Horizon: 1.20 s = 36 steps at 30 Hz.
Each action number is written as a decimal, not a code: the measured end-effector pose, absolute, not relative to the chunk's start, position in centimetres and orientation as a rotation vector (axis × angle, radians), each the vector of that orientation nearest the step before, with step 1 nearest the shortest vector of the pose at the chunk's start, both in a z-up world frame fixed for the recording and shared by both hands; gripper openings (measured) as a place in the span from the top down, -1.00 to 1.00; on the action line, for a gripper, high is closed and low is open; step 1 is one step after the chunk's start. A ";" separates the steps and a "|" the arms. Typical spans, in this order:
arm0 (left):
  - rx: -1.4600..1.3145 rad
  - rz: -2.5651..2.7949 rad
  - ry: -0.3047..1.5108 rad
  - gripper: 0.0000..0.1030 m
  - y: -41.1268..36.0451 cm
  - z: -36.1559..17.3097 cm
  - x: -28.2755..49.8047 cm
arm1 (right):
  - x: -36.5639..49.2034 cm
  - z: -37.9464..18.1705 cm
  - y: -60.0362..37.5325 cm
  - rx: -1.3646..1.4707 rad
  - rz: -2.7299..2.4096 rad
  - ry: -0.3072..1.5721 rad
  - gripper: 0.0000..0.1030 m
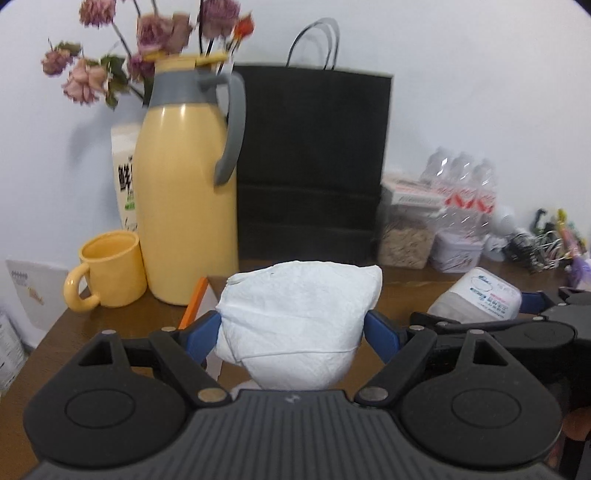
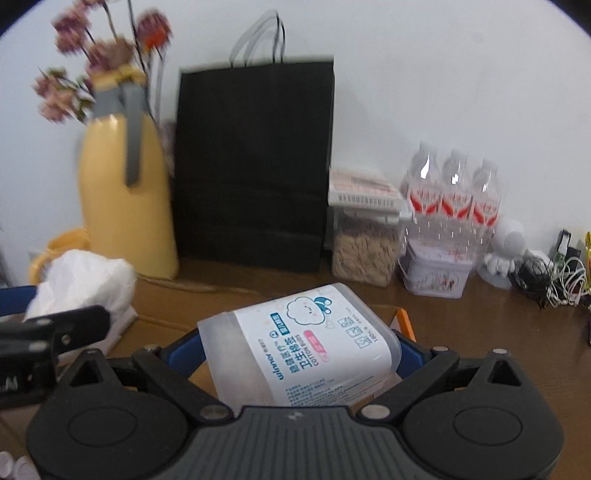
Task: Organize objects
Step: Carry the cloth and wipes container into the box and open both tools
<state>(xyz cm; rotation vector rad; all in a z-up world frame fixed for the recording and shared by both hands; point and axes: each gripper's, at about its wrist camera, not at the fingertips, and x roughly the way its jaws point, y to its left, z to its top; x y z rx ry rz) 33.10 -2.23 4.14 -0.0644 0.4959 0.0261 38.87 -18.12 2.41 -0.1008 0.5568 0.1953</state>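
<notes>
My left gripper (image 1: 291,332) is shut on a white tissue pack (image 1: 299,321), its blue pads pressing both sides, above the brown table (image 1: 92,325). My right gripper (image 2: 299,350) is shut on a frosted cotton bud box (image 2: 306,343) with a white and blue label, tilted between the pads. In the right wrist view the tissue pack (image 2: 85,280) and part of the left gripper show at the left edge. In the left wrist view the cotton bud box (image 1: 480,291) shows at the right.
A yellow jug (image 1: 184,199) and yellow mug (image 1: 110,269) stand at back left, with dried flowers (image 1: 147,33) behind. A black paper bag (image 1: 314,166) stands against the wall. A cereal jar (image 2: 365,243), bottled water (image 2: 454,199), a tin (image 2: 436,273) and cables (image 2: 554,277) crowd the back right.
</notes>
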 end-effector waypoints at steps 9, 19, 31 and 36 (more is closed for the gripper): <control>-0.092 0.058 0.593 -0.73 -1.4 2.2 36.2 | 43.0 0.9 -18.0 -0.072 0.125 0.678 -0.95; -0.124 0.062 0.546 -1.00 -1.2 3.0 35.2 | 43.0 0.9 -19.1 -0.003 0.136 0.689 -1.00; -0.138 0.047 0.469 -1.00 -0.9 5.5 31.0 | 38.6 3.2 -19.8 -0.027 0.194 0.613 -1.00; -0.127 0.031 0.421 -1.00 -1.0 6.8 27.7 | 34.8 4.8 -20.7 -0.045 0.217 0.555 -1.00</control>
